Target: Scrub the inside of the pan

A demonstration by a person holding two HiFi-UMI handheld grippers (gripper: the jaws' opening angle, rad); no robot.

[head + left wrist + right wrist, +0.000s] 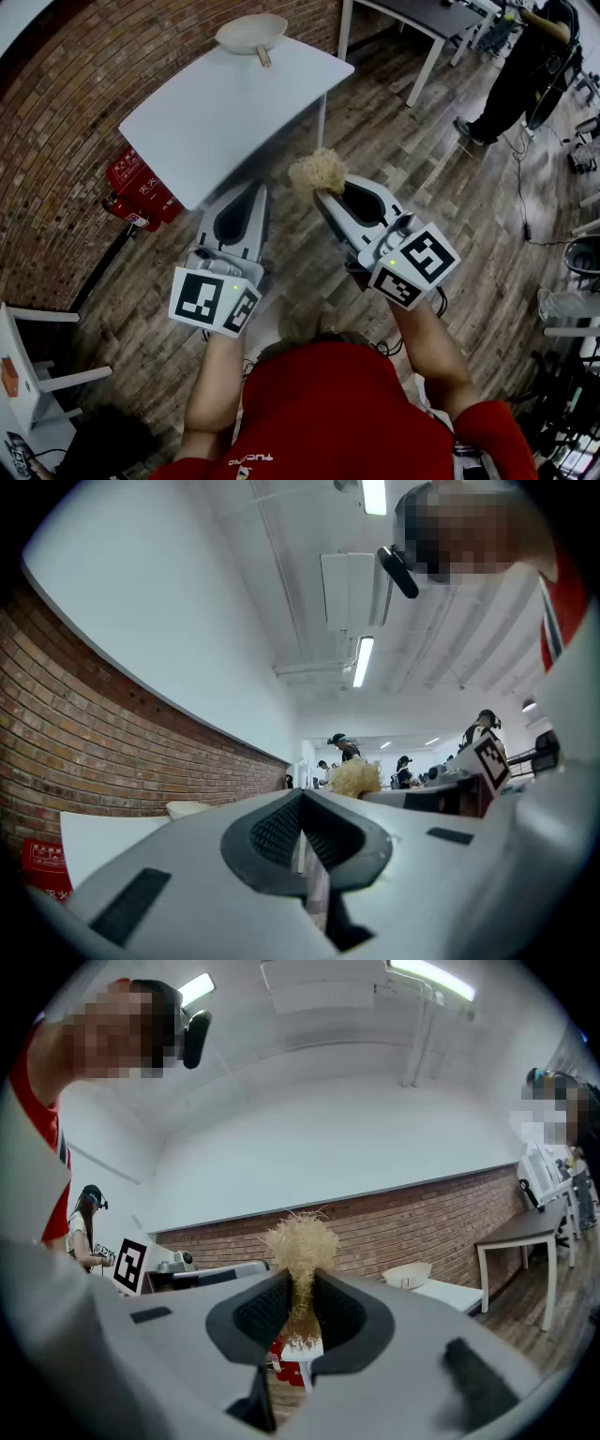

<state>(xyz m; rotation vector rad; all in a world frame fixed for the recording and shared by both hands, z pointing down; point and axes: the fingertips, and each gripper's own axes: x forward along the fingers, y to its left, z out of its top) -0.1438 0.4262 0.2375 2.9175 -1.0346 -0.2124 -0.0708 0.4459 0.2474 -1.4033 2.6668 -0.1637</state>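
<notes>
While both grippers are held up over the wood-plank floor (422,159), the pan (251,33) sits well apart from them at the far end of a white rectangular table (216,112). The pan is round, shallow and cream-coloured, with a short wooden handle pointing toward the person. The right gripper (321,195) has its jaws clamped on a scrubber (319,172), a frizzy tan ball of fibres. In the right gripper view the scrubber's (300,1241) lower part is squeezed between the ribbed dark pads (258,1312) and its tuft sticks out above the tips. The left gripper (257,189) has its jaws pressed together with nothing between them. Both grippers have smooth grey shells. A red-brick wall (56,122) runs beside the table, with red extinguishers (136,187) at its foot.
</notes>
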